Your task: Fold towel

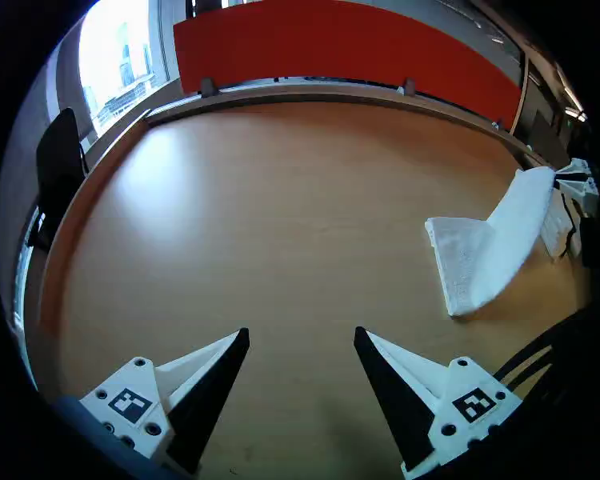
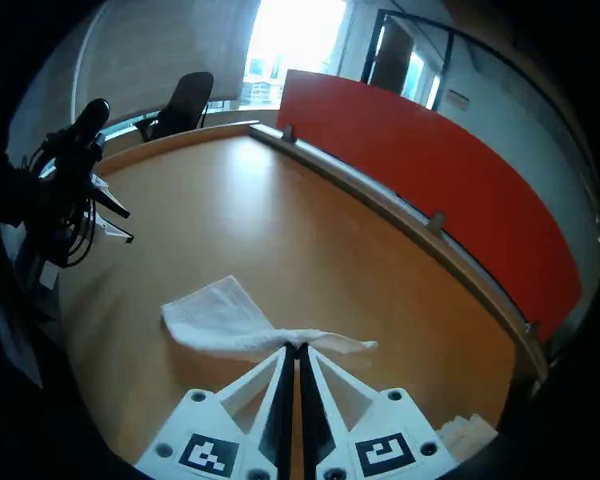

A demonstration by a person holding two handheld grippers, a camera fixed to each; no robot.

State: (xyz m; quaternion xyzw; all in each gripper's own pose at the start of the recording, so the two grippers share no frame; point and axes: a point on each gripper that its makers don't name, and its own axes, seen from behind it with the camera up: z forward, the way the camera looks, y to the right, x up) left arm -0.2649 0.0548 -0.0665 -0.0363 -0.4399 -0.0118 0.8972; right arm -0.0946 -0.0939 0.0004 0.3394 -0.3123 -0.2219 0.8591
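The right hand-held gripper [image 2: 294, 349] pinches one edge of the towel [image 2: 220, 320], raised off the desk [image 2: 244, 216]. The left hand-held gripper [image 1: 302, 336] is spread, empty, towel at 3 o'clock. Fold apparently begun; laying over remains.

left gripper [image 1: 301, 331] and right gripper [image 2: 296, 349]: white wedge fingers [image 1: 428, 376], black inner pads [image 1: 384, 392], square black-and-white markers [image 1: 474, 404], dark screw holes [image 1: 449, 430]
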